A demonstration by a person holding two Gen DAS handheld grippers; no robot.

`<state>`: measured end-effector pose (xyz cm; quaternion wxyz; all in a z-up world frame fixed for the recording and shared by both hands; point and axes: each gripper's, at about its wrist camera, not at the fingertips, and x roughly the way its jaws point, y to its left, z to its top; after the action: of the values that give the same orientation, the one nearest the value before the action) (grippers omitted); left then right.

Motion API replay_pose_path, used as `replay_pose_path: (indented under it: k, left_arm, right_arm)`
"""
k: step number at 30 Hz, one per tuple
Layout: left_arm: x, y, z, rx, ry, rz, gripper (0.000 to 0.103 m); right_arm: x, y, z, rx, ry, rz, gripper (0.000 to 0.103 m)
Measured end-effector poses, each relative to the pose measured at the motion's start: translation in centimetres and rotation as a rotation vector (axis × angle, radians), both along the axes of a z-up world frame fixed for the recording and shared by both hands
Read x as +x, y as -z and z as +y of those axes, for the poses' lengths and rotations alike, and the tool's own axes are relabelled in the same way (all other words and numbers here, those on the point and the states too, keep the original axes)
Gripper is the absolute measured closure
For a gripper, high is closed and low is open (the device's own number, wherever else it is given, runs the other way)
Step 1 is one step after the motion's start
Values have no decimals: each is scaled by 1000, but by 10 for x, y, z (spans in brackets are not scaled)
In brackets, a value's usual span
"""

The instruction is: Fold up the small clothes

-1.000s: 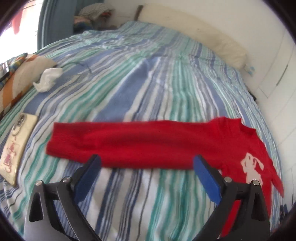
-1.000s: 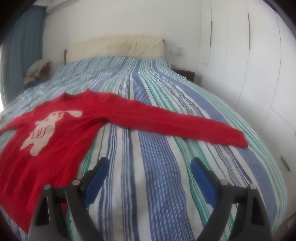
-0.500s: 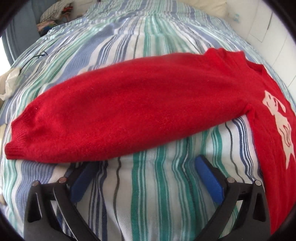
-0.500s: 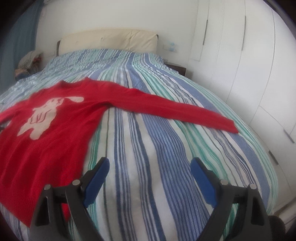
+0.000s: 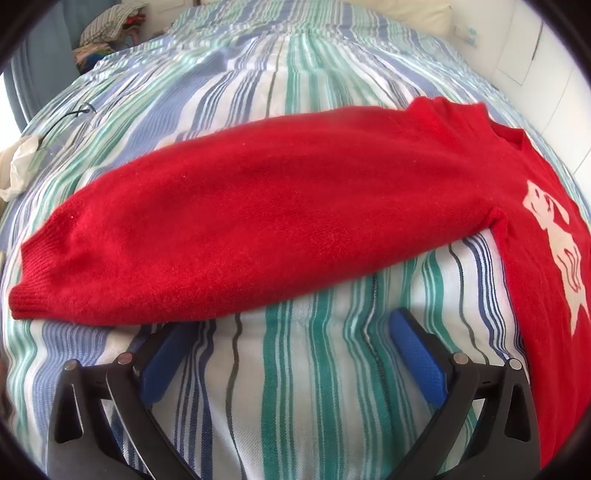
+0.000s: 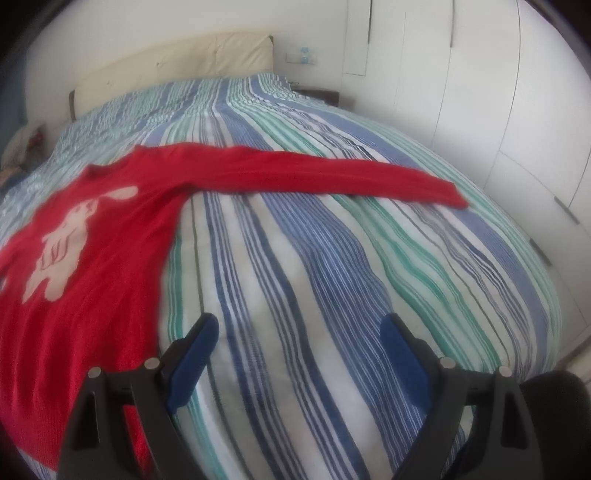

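Note:
A small red sweater with a white rabbit print lies flat, front up, on the striped bed. Its left sleeve fills the left wrist view, cuff at the left. My left gripper is open and empty, low over the bedspread just short of the sleeve's near edge; the tip of its left finger lies under that edge. The right sleeve stretches out to the right in the right wrist view. My right gripper is open and empty above bare bedspread, right of the sweater's body.
The striped bedspread covers the whole bed. A cream headboard stands at the far end. White wardrobe doors line the right side. A crumpled white cloth and a pile of clothes lie at the left.
My left gripper has moved forward and down, close to the left sleeve. My right gripper has shifted slightly, turning toward the right sleeve. Both stay open.

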<state>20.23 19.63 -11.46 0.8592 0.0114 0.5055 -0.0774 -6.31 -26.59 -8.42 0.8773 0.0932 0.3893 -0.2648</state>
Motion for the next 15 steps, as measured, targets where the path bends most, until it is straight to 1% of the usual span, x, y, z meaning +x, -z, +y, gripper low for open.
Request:
replay_pose_path:
  k: [4, 10, 15]
  left_arm:
    - [0, 0, 0, 0, 0, 0, 0]
    - [0, 0, 0, 0, 0, 0, 0]
    - [0, 0, 0, 0, -1, 0, 0]
  right_arm:
    - [6, -3, 2, -21, 20, 22, 15]
    - [22, -13, 15, -85, -7, 52, 15]
    - [27, -7, 20, -81, -1, 78, 15]
